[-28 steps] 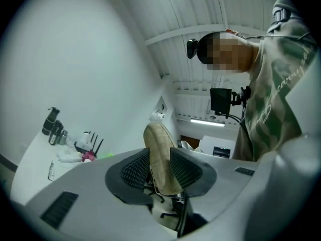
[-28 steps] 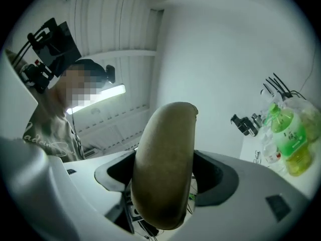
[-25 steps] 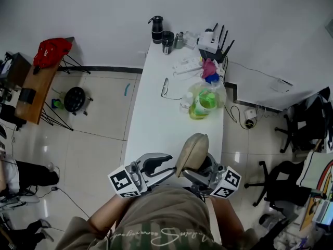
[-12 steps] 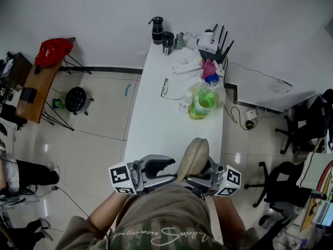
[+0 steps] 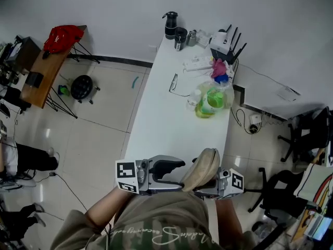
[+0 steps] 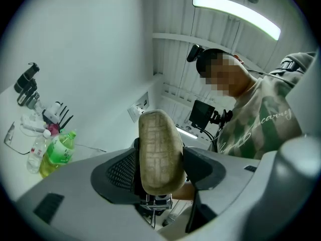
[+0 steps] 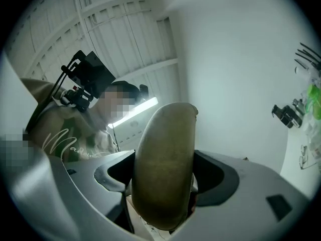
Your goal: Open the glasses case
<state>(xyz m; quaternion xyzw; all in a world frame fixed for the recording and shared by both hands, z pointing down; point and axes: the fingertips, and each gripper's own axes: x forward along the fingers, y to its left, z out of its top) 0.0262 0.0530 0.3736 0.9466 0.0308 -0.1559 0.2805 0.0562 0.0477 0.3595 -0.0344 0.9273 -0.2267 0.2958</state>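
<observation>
1. The left claw (image 6: 161, 172) has just been widening its jaws. They flank the glasses case (image 6: 158, 149) and apparently do not pinch it.
2. The right claw (image 7: 165, 177) clamps the case, held upright at the bench's (image 5: 161, 129) near end.
3. The case is not yet open; this is likely a regrip before prying.

White table (image 5: 161, 124), green bottle (image 5: 210, 100), router (image 5: 225, 41), black flask (image 5: 170, 25), red bag (image 5: 63, 37) on wooden desk (image 5: 44, 82)

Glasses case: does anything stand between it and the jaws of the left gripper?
Nothing visible does. The glasses case already stands between the jaws of the left gripper, which have just been opening around it. The right gripper has its jaws clamped on the same case from the other side.
</observation>
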